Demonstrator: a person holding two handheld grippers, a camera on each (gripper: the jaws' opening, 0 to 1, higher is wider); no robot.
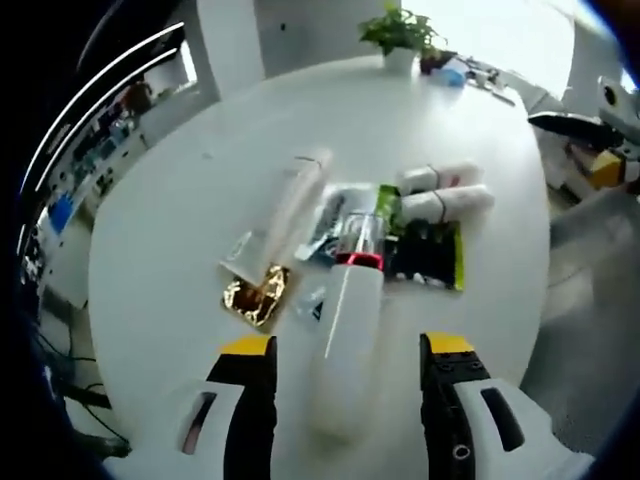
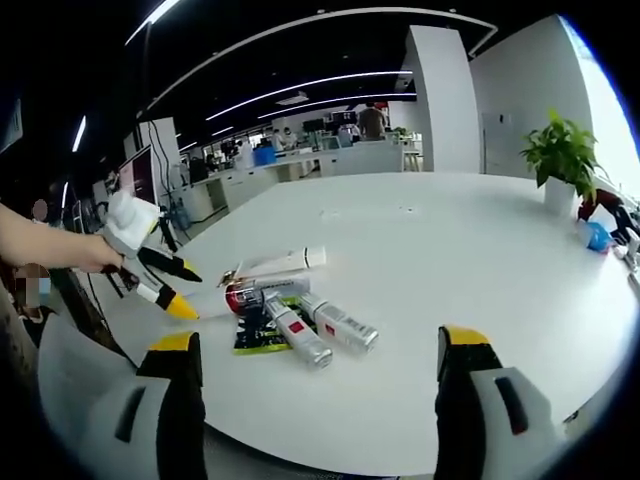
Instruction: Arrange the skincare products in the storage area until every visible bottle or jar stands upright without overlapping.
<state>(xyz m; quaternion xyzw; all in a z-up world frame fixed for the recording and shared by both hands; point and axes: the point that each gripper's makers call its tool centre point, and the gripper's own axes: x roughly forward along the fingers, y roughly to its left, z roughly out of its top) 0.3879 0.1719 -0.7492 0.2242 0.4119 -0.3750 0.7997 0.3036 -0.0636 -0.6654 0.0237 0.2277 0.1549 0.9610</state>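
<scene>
- The left gripper (image 1: 348,350) is seen in the left gripper view with its yellow-tipped black jaws held wide apart; nothing is clamped.
- A tall white plastic bottle with a red band and a clear cap (image 1: 348,340) lies on its side between those jaws, its base towards the camera and its cap pointing away; whether the jaws touch it cannot be told.
- Beyond the cap, a flat black sachet with a green edge (image 1: 430,255) lies on the round white table (image 1: 170,270).
- Two small white cylindrical bottles (image 1: 445,195) lie side by side just past the sachet, forward and to the right of the jaws.
- A long white tube (image 1: 295,200) lies forward and to the left of the jaws, and a crumpled gold foil wrapper (image 1: 257,293) sits just ahead of the left jaw.
- A green potted plant in a white pot (image 1: 400,38) stands at the far edge of the table.
- In the right gripper view the right gripper (image 2: 318,370) is open, its jaws spread with nothing between them.
- The cluster of lying products is seen ahead of and between the right jaws, well apart from them; the left gripper is seen at the far left, held by a hand (image 2: 95,255).
</scene>
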